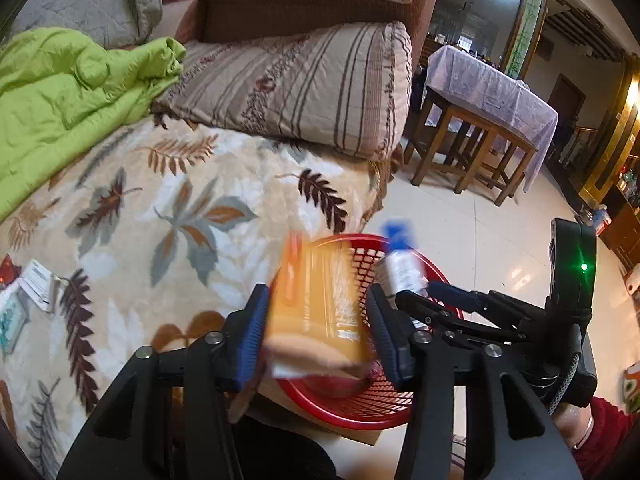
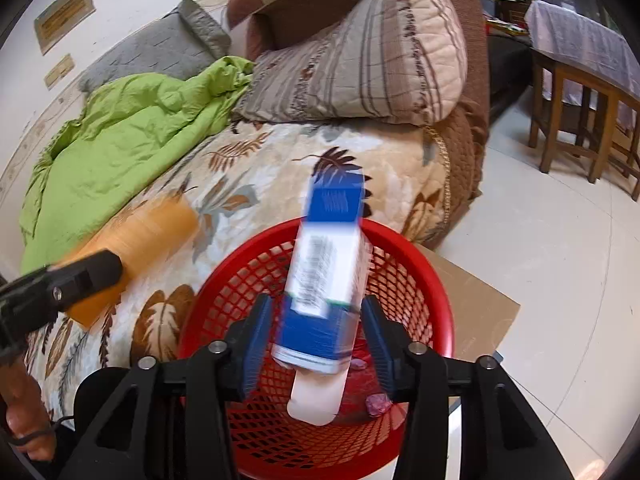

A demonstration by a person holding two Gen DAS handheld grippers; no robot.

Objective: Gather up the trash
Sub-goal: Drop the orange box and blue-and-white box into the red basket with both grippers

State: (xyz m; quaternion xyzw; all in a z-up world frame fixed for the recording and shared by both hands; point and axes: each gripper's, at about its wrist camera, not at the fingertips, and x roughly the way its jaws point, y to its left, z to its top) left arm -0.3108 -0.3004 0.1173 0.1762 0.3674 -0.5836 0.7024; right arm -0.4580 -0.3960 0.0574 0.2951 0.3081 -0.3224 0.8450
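- The left gripper [image 1: 316,336] is carrying an orange packet [image 1: 316,304] between its blue pads; the packet is blurring with motion and there is a sliver of gap on each side, so I cannot tell whether the fingers are clamping it or letting go.
- The packet is looking flat, thin-walled and light; it is probably crushing easily, so taking it across its flat faces near the lower end seems safest.
- The right gripper [image 2: 316,332] is framing a blue-and-white tube [image 2: 326,280], fingers fairly wide, gaps showing either side; whether it is gripping, I cannot tell.
- The tube, with a barcode label and pale rounded near end, is appearing smooth and possibly slippery, stiff enough for a mid-body hold.
- Both items are hanging over the red mesh basket [image 2: 436,280] on the floor, just right of the leaf-patterned blanket [image 1: 160,208].
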